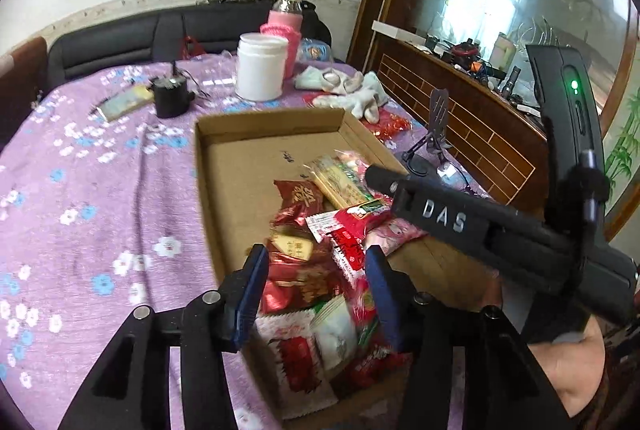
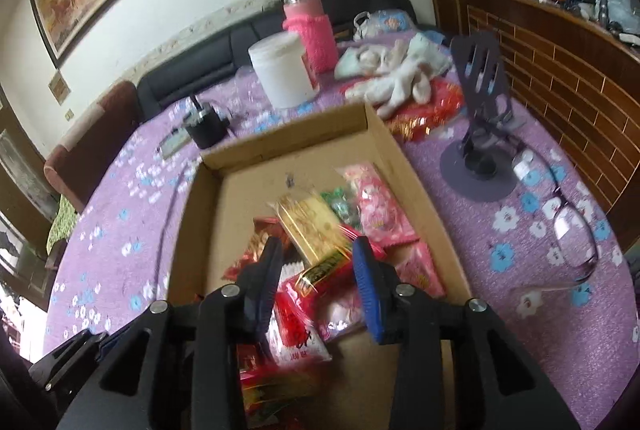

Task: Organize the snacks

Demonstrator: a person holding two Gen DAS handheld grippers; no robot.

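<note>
- Snack packets [image 1: 320,270] lie heaped in the near right part of a shallow cardboard box [image 1: 240,126], on a table with a purple flowered cloth [image 1: 80,210]; the far left of the box floor is bare.
- In the right wrist view the same heap [image 2: 320,270] sits straight ahead of and beneath the fingers, with a long gold packet [image 2: 312,226] on top, its long axis running away from the camera and slightly leftward.
- A small red-and-gold wrapped piece [image 2: 324,270] lies between the tips of the right gripper [image 2: 316,262]. Its jaws stand partly apart; whether the pads press on the piece I cannot tell.
- The left gripper [image 1: 316,266] hangs over the near end of the heap, jaws spread and nothing pinched; red packets [image 1: 304,282] lie below the gap, not between the pads.
- From the left view the right gripper's body [image 1: 460,226] reaches in from the right across the box's right wall, its tip over the gold packet [image 1: 340,186].
- My judgement: the right hand is nearer the gold packet and roughly in line with its length, so a grasp across its width suits it; the left is better placed for the red packets at the near end.
- Outside the box: a white tub [image 1: 262,66], a pink-sleeved bottle [image 1: 284,18], a phone stand [image 2: 480,102] and spectacles [image 2: 568,222], all clear of the heap.
</note>
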